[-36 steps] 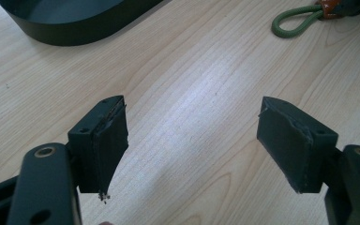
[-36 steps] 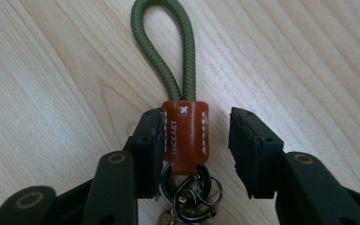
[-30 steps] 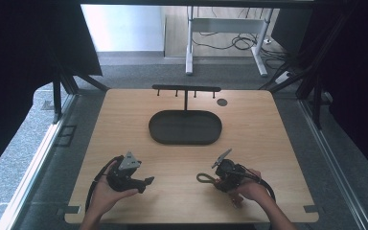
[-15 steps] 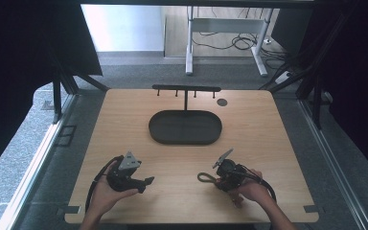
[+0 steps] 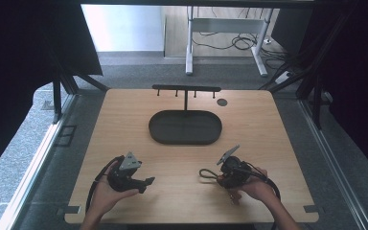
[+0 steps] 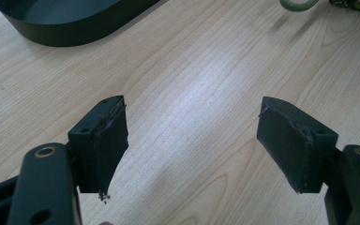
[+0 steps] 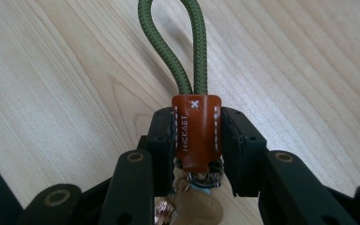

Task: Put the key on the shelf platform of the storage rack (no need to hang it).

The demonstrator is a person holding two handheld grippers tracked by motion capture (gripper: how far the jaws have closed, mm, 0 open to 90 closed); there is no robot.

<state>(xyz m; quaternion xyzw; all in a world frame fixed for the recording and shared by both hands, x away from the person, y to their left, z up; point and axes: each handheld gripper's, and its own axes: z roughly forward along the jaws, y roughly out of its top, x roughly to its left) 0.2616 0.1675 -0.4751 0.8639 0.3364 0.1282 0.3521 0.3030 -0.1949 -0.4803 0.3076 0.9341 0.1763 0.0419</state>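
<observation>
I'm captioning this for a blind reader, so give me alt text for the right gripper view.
The right gripper is shut on a brown leather tab that binds an olive green cord loop, with metal key rings hanging below it. Light wooden table lies behind.

lab/test bay | dark curtains (image 5: 24, 52) | desk frame (image 5: 225, 28) | floor cables (image 5: 239, 43)

One wooden table (image 5: 124, 124), one dark oval tray (image 5: 185, 127), one black hook rack (image 5: 187, 88), one green-corded keychain (image 7: 194, 126) and two grippers are counted.
</observation>
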